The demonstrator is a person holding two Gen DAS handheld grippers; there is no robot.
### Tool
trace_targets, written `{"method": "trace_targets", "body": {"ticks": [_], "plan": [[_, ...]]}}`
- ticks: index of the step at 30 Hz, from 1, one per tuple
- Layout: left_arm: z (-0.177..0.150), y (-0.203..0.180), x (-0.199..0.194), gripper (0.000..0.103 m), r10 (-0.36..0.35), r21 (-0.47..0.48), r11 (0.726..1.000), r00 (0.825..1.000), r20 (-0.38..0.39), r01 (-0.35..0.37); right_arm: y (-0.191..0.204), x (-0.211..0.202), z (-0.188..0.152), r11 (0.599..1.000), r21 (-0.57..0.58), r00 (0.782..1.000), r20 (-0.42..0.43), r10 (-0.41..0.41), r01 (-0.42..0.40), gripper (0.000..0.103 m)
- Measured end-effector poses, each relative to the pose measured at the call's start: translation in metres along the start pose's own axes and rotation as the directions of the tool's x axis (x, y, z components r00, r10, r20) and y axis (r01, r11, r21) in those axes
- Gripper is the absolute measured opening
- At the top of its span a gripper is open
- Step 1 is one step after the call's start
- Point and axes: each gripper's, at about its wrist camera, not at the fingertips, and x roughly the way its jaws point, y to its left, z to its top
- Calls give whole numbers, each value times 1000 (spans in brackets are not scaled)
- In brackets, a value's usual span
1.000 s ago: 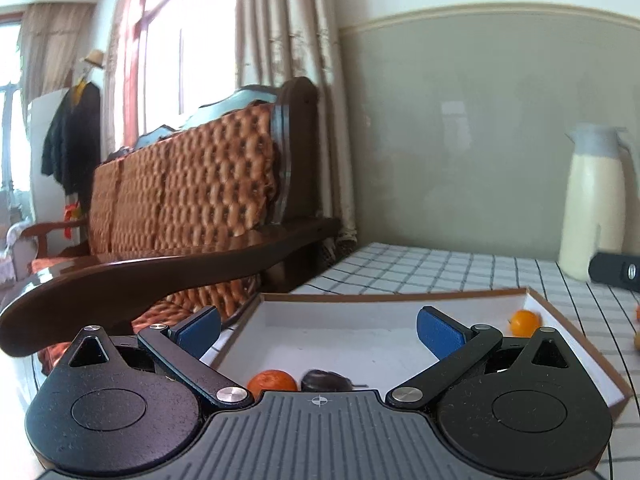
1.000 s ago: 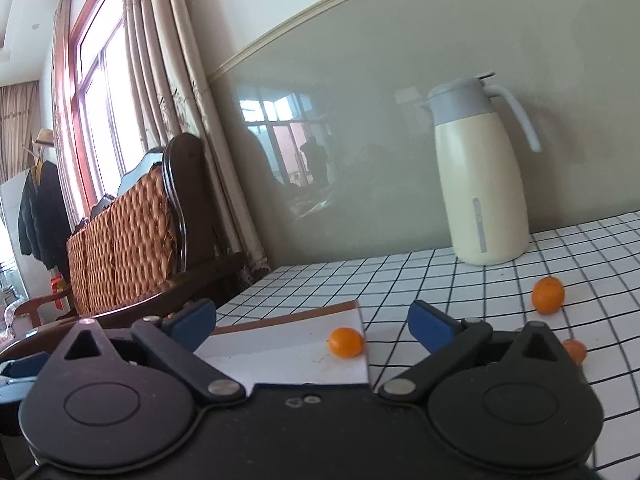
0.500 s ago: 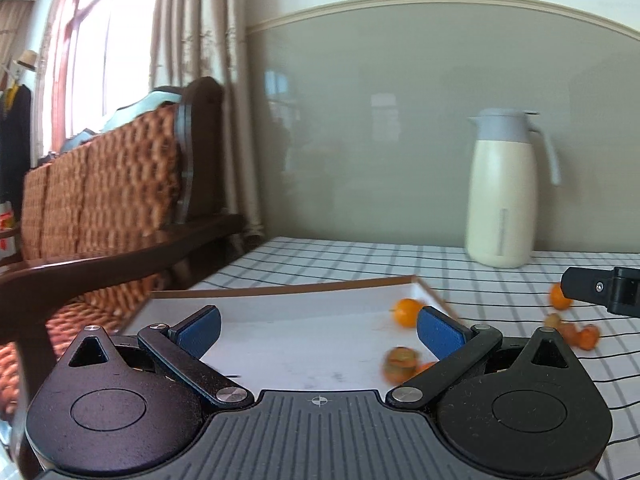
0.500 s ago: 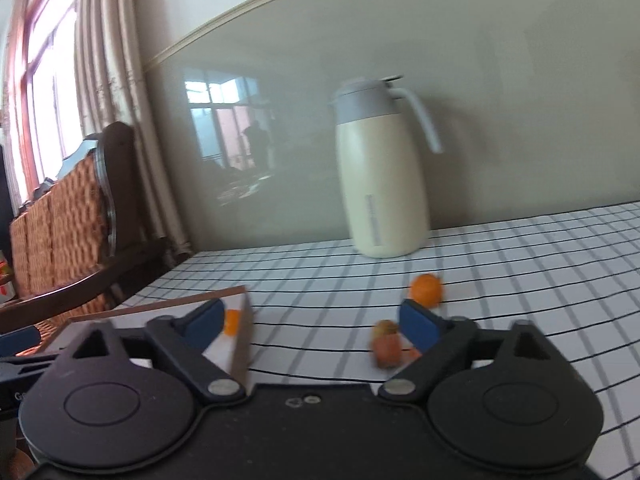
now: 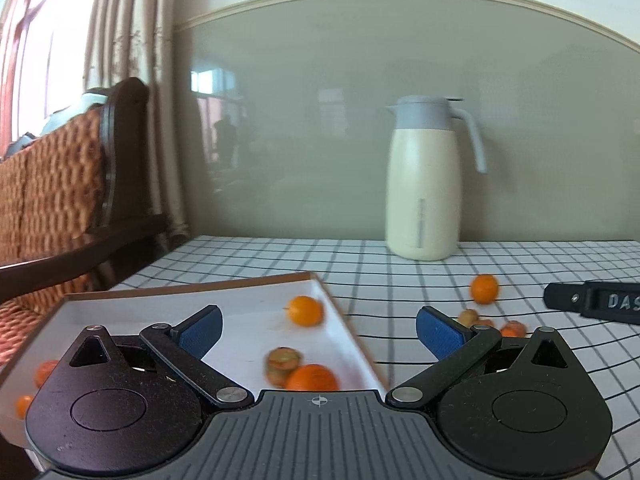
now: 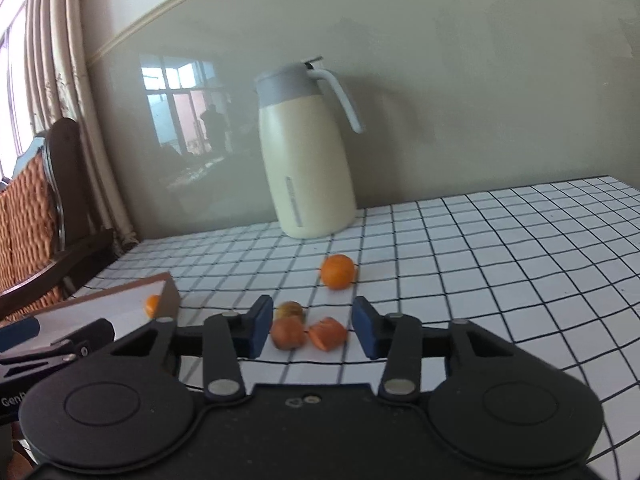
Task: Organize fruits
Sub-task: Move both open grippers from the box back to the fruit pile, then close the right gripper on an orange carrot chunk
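Right gripper, spread, frames small soft fruits near the tray; pinch gently across the middle.

1. Daylight enters from the curtained window at ten o'clock, overexposed to white.
2. The glossy wall panel mirrors the window as glare.
3. The jug casts a soft shadow toward three o'clock.
4. Motion blur smears the fruit; fisheye curvature bends grid lines at the edges, with dark vignetted corners.
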Motion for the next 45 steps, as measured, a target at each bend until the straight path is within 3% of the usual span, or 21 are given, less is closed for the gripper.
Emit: {"method": "trace_targets", "body": {"ticks": [14, 17, 22, 32, 45], "plan": [[4, -49, 22, 102, -98, 24, 995, 994, -50, 100, -21, 14, -2, 1000, 1, 997, -75, -22, 22, 30], [3, -59, 28, 92, -111, 38, 993, 991, -74, 114, -22, 18, -3, 1000, -3, 996, -88, -24, 24, 29], [0, -70, 44, 85, -116, 29, 992, 985, -125, 121, -27, 29, -3, 1000, 8, 993, -117, -14, 15, 28], [-1, -67, 63, 62, -124, 24, 991, 977, -172, 130, -18, 53, 2, 998, -27, 986, -160, 46, -51, 28], [-2, -68, 81, 61, -118, 2, 993, 971, -209, 121, -23, 84, 1, 998, -3, 971, -233, 61, -64, 24]]}}
